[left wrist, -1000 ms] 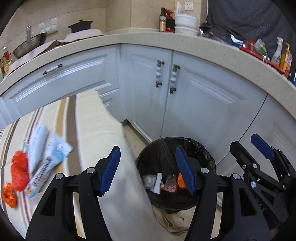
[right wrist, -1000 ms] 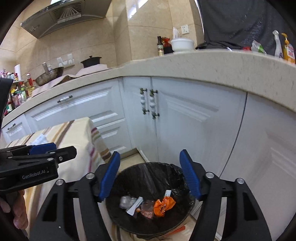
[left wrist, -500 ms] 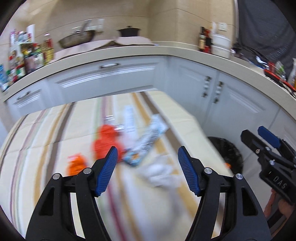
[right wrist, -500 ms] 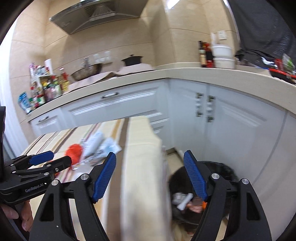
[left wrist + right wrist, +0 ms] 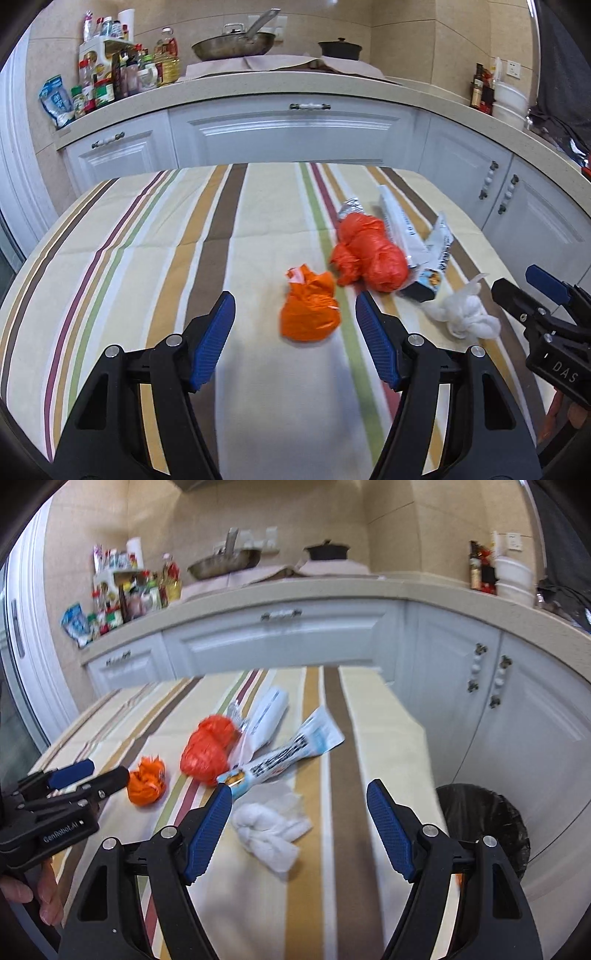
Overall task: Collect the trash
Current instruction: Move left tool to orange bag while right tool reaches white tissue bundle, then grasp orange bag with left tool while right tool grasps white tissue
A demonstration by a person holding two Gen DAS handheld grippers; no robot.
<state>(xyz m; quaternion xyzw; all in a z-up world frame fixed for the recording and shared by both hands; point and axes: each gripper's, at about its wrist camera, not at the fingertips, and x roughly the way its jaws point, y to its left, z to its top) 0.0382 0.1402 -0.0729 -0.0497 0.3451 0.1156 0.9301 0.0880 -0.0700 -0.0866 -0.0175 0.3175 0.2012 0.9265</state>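
Observation:
Trash lies on the striped tablecloth [image 5: 184, 236]: an orange crumpled wrapper [image 5: 309, 306], a red plastic bag [image 5: 365, 254], a white-blue snack wrapper [image 5: 432, 258], a white tube pack [image 5: 397, 221] and a white tissue wad [image 5: 465, 314]. My left gripper [image 5: 295, 332] is open and empty, the orange wrapper just ahead between its fingers. My right gripper [image 5: 299, 830] is open and empty over the tissue wad [image 5: 269, 830]. The black-lined trash bin [image 5: 487, 827] stands on the floor right of the table.
White cabinets [image 5: 295, 129] and a counter run behind and to the right. A wok [image 5: 232, 44], a pot [image 5: 340, 48] and bottles [image 5: 122, 74] stand on the counter. The table's right edge [image 5: 417, 760] drops off next to the bin.
Both grippers swung left from above the bin back over the table. The trash pieces now lie right in front of them. Both stayed open.

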